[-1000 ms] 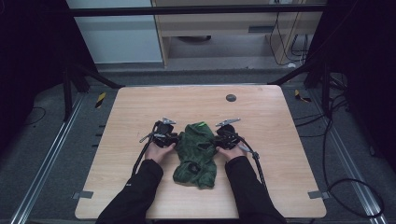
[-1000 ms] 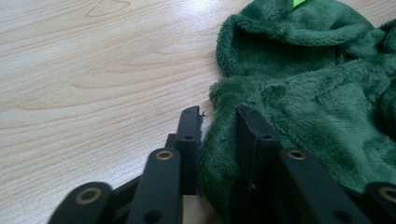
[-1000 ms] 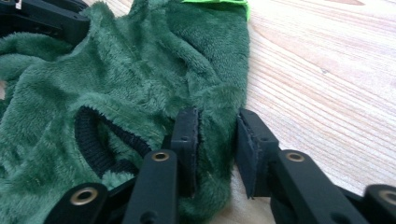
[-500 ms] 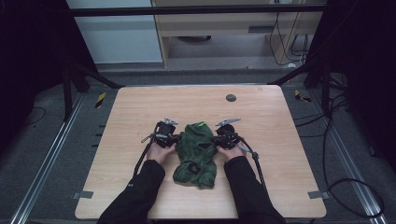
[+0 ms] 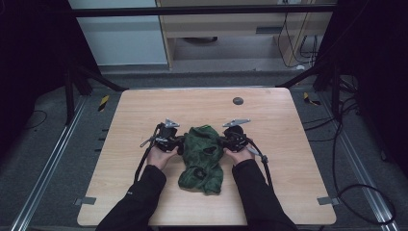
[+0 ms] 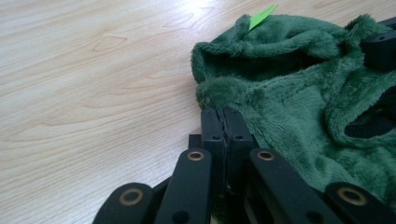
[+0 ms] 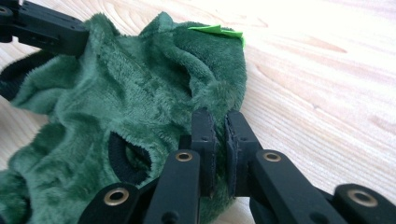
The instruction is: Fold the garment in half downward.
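Left gripper view: left claw (image 6: 225, 122) clamps green fleece garment (image 6: 299, 93); right claw (image 7: 218, 128) likewise, pinched edges hidden.

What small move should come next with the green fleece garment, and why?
Probably lift both claws together, easing them apart. The left claw and right claw have just closed on opposite edges of the green fleece garment, which lies bunched on the wooden table; raising it should let it hang open.

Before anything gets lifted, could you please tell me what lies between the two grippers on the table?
In the high view, the green fleece garment lies between the left gripper and the right gripper, each at an opposite edge of it; nothing else is there.
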Tool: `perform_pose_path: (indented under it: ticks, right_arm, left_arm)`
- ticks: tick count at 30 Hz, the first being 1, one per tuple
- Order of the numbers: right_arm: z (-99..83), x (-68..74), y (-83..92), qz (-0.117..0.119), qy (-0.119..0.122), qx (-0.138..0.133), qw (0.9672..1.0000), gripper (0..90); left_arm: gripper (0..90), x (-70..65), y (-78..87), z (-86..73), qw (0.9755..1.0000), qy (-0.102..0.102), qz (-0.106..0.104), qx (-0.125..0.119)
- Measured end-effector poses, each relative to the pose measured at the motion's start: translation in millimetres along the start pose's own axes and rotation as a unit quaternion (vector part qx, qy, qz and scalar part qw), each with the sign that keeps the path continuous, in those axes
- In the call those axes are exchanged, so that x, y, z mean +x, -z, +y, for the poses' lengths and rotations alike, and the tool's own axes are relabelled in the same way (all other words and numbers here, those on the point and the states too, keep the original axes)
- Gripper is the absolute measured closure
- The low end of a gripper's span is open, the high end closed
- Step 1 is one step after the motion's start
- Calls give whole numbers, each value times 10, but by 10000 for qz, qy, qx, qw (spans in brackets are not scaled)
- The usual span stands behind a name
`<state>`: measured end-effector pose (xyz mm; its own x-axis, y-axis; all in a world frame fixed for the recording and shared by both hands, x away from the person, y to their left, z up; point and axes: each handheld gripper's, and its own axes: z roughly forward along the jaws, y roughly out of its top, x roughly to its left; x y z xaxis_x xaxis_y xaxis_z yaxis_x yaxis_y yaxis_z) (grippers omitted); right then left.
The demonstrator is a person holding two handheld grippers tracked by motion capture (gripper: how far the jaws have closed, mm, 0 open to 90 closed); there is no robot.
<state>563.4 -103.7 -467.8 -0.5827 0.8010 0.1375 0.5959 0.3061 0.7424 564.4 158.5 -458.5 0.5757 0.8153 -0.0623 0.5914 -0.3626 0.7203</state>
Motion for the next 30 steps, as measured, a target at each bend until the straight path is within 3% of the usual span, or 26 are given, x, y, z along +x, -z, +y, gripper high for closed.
perform_pose_path:
  ticks: [17,30]
  right_arm:
    - [48,110,263,139,347,-289,9989,843]
    - [-37,273,474,260,654,-544,9960,843]
  left_arm:
    - [894,-151,382,-44,9988,-186,-237,-388]
    - [895,-241,591,-115,9978,-263,-309,-517]
